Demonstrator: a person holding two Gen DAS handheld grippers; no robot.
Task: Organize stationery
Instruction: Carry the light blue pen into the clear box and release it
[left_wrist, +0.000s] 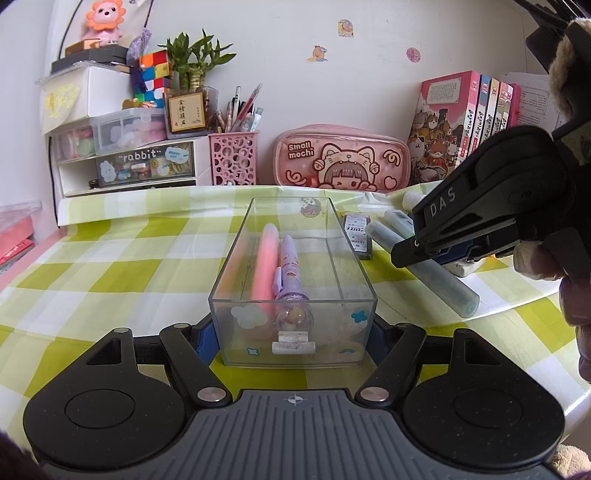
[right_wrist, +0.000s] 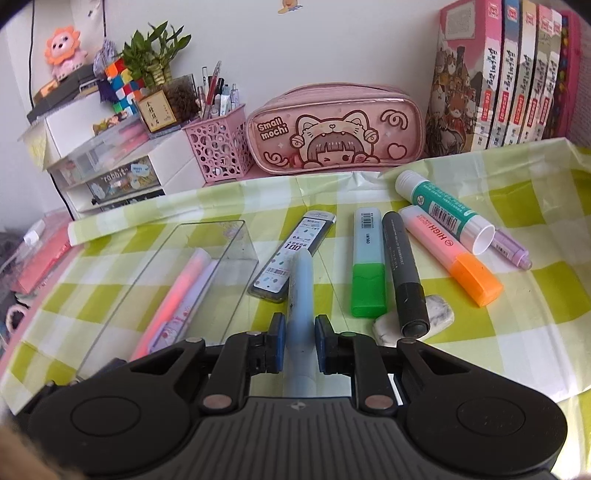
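Note:
A clear plastic tray (left_wrist: 354, 266) stands on the checked cloth with a pink pen (left_wrist: 266, 258) and a purple pen (left_wrist: 290, 273) inside. My left gripper (left_wrist: 291, 343) is shut on the tray's near end, a finger on each side. My right gripper (right_wrist: 300, 341) is shut on a light blue pen (right_wrist: 301, 295), held just right of the tray (right_wrist: 236, 240); it shows in the left wrist view (left_wrist: 436, 254) with the pen (left_wrist: 443, 273). On the cloth lie a lead-refill case (right_wrist: 291, 254), a green highlighter (right_wrist: 367, 266), a grey marker (right_wrist: 404, 273), an orange highlighter (right_wrist: 450, 251) and a glue stick (right_wrist: 443, 210).
A white eraser (right_wrist: 439, 310) lies under the marker's tip, and a small purple pen (right_wrist: 511, 247) beyond the glue stick. A pink pencil case (right_wrist: 332, 129), a pink pen holder (right_wrist: 218, 147), white drawers (left_wrist: 125, 162) and books (right_wrist: 498, 85) line the wall.

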